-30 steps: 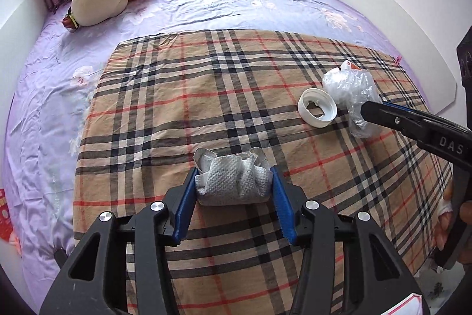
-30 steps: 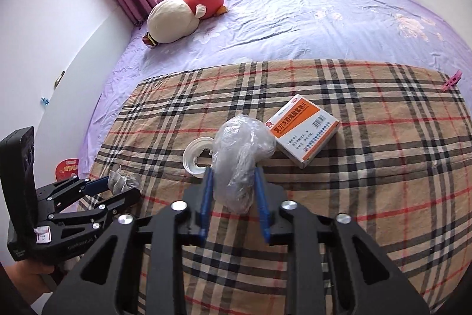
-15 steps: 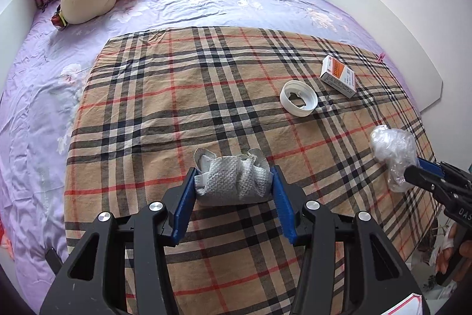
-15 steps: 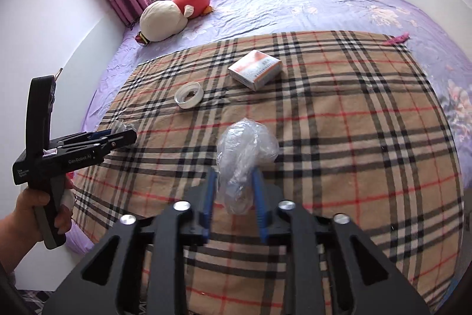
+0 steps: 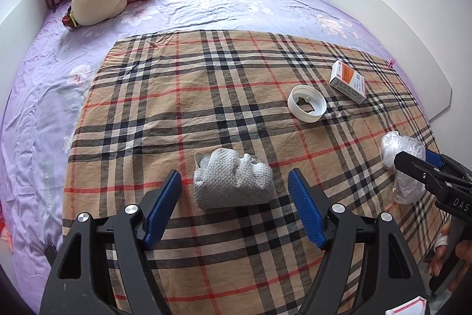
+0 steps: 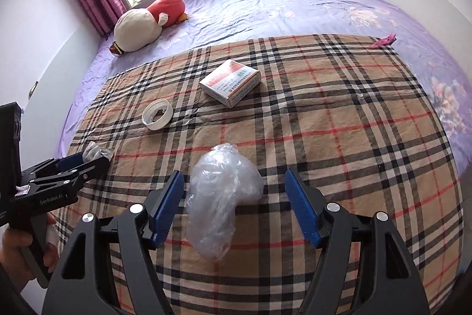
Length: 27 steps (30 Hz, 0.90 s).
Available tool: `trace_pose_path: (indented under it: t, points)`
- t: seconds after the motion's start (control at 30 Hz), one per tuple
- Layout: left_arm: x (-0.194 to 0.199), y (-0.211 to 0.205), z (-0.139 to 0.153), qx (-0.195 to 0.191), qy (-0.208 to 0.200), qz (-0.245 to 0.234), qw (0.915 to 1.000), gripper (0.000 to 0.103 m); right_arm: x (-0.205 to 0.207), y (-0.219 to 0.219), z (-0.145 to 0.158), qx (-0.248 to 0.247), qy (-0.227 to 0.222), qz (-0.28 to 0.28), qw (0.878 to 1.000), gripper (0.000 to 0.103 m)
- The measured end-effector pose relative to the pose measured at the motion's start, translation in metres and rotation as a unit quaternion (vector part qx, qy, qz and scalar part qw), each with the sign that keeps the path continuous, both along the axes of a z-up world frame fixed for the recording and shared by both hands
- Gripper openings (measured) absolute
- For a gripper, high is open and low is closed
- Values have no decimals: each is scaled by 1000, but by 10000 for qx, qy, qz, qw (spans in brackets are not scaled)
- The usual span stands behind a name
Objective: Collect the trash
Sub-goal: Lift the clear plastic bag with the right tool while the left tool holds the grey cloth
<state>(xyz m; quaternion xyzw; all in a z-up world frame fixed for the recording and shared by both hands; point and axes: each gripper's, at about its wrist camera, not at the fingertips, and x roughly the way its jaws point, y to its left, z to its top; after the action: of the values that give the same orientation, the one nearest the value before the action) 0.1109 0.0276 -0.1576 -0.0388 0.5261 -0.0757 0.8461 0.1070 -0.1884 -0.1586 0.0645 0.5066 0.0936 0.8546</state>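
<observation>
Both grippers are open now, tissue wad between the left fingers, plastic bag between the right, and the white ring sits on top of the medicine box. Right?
Not quite: the white ring lies on the plaid blanket beside the medicine box, apart from it, as the right wrist view shows. The rest holds.

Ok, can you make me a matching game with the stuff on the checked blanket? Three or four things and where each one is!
Things:
1. crumpled tissue
2. plastic wrap
3. white lid
4. medicine box

Places:
A. between the lid and a pink clip
B. between the open left gripper fingers
C. between the tissue and the box
D. between the open right gripper fingers

Pairs: 1-B, 2-D, 3-C, 4-A
</observation>
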Motion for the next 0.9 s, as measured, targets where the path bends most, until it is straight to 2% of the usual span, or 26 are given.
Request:
trace_pose_path:
  t: [0.17, 0.4, 0.63, 0.7, 0.77, 0.83, 0.87, 0.9]
  points:
    - [7, -3, -2, 290, -79, 161, 9994, 67, 1, 14, -5, -358, -60, 129, 9993, 71]
    - [6, -10, -2, 606, -155, 38, 9980, 61, -3, 13, -10, -370, -72, 93, 9992, 71]
    - [0, -14, -2, 600, -184, -86, 9980, 57, -7, 18, -11, -506, -121, 78, 9986, 69]
    - [-4, -16, -2, 572, -186, -92, 9981, 67, -6, 17, -10, -440, -90, 52, 9990, 69]
    - [-6, -18, -3, 625, -223, -101, 9977, 69, -4, 15, -10, -382, -65, -2, 9992, 69]
    - [-7, -18, -3, 608, -230, -81, 9978, 67, -4, 15, -10, -408, -85, -28, 9991, 69]
    - [-7, -18, -3, 612, -235, -76, 9978, 63, -5, 16, -10, -443, -101, -18, 9990, 69]
    - [-7, -17, -2, 622, -239, -85, 9977, 58, -6, 17, -10, -468, -112, -3, 9988, 63]
